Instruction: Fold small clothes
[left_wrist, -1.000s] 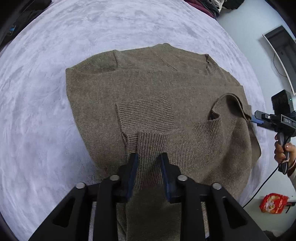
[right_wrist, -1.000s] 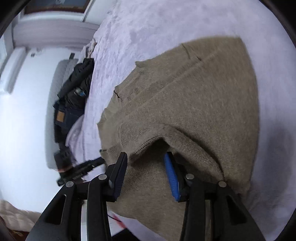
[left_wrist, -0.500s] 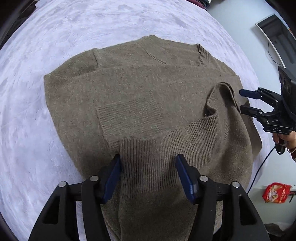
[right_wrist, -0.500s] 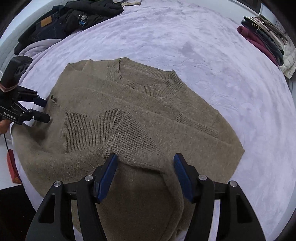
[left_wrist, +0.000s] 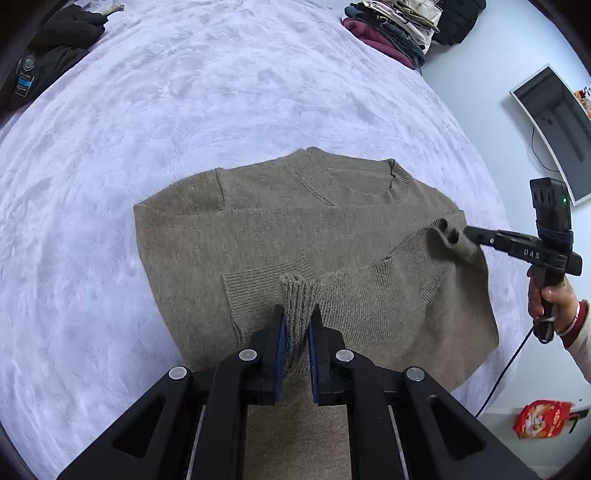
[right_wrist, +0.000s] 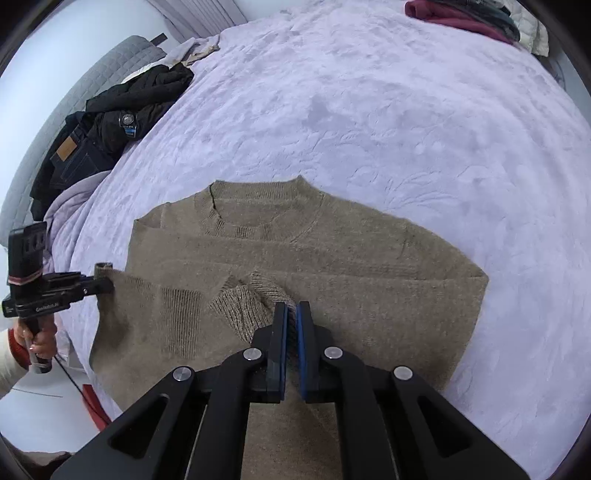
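A brown knit sweater (left_wrist: 295, 229) lies on the pale purple bedspread (left_wrist: 184, 92), collar away from me, both sleeves folded across the chest. My left gripper (left_wrist: 297, 317) is shut on the ribbed bottom hem at one corner and lifts it off the bed. My right gripper (right_wrist: 290, 314) is shut on the ribbed hem at the other corner. In the left wrist view the right gripper (left_wrist: 458, 236) shows pinching the raised hem. In the right wrist view the left gripper (right_wrist: 105, 284) shows holding its hem corner. The sweater also shows in the right wrist view (right_wrist: 369, 258).
Dark clothes and jeans (right_wrist: 110, 122) are piled at the bed's far left. A stack of folded clothes (left_wrist: 395, 29) sits at the far right edge. A monitor (left_wrist: 554, 125) hangs on the wall. A red packet (left_wrist: 543, 419) lies on the floor.
Both grippers were open over the hem half a second ago. Both have closed on the ribbed hem and raised its two corners off the bed.
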